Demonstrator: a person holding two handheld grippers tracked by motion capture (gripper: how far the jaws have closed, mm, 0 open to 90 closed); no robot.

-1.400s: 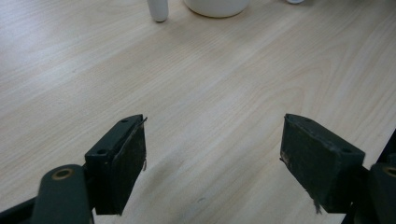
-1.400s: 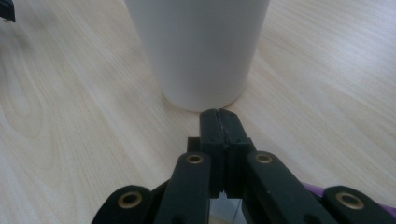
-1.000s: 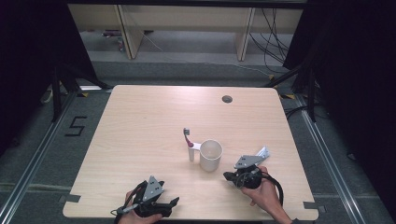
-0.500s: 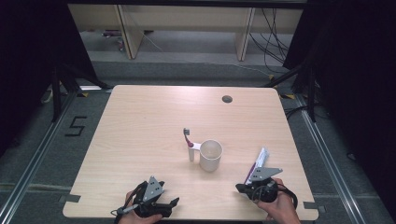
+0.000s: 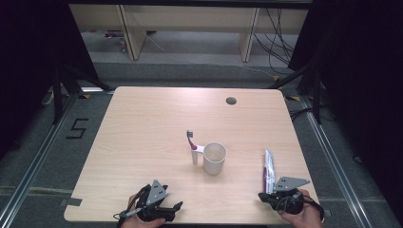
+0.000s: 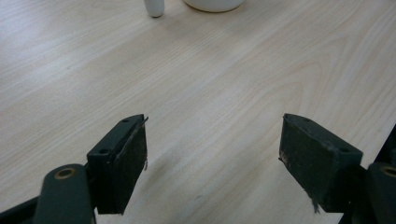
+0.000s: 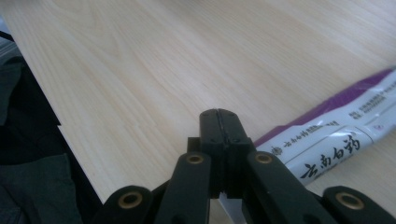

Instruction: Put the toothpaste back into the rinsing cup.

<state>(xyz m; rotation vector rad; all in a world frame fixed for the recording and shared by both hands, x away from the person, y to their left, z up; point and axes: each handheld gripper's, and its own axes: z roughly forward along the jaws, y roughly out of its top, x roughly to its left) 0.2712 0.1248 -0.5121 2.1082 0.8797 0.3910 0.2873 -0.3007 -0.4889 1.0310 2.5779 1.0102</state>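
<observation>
My right gripper (image 5: pixel 263 195) is low at the table's near right edge, held in a hand. In the right gripper view its jaws (image 7: pixel 218 117) are pressed together with nothing between them. A white and purple toothpaste tube (image 5: pixel 269 170) lies flat on the table just beside the jaws (image 7: pixel 334 135). A white cup (image 5: pixel 215 158) stands mid-table, with a toothbrush (image 5: pixel 192 146) upright at its left side. My left gripper (image 5: pixel 169 199) rests near the front left edge, its jaws (image 6: pixel 212 128) wide open over bare wood and facing the cup (image 6: pixel 214 3).
The wooden table (image 5: pixel 142 123) has a round cable hole (image 5: pixel 231 100) at the back right. Its near edge (image 7: pixel 70 140) runs close to my right gripper. Dark floor, metal rails and shelving surround the table.
My right gripper has moved away from the cup, rightward and back toward the near edge, staying shut. The left gripper has kept still.
</observation>
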